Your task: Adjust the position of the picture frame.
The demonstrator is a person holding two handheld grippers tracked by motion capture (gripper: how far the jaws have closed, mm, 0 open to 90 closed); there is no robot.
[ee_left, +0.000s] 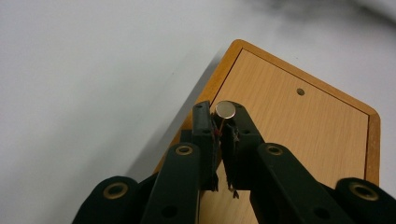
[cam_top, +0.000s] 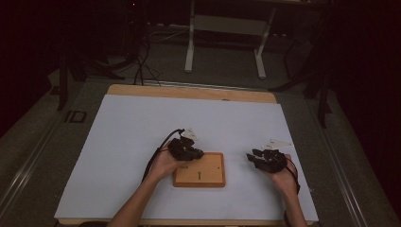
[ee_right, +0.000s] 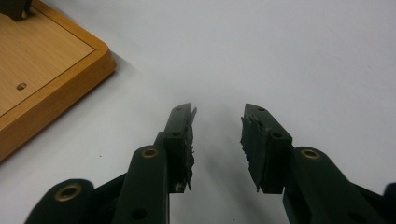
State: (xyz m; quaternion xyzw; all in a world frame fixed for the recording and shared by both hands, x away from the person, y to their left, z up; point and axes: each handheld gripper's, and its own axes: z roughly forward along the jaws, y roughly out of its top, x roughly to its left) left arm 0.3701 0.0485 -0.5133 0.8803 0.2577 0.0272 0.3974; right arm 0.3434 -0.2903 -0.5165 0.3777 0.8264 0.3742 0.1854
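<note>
A small wooden board (cam_top: 201, 171) with a raised rim lies on the white sheet near the table's front. My left gripper (cam_top: 191, 152) hovers over the board's left corner, shut on a small round metal peg (ee_left: 225, 109) held at the jaw tips. The peg stands above the board (ee_left: 289, 135), which has a small hole (ee_left: 300, 92) farther off. My right gripper (cam_top: 259, 158) rests to the right of the board, open with nothing between its jaws (ee_right: 218, 122). A corner of the board (ee_right: 51, 60) lies to its left.
A white sheet (cam_top: 142, 142) covers most of the wooden table (cam_top: 189, 91). Beyond the table stand a white frame's legs (cam_top: 190, 47) and cables on a dark floor.
</note>
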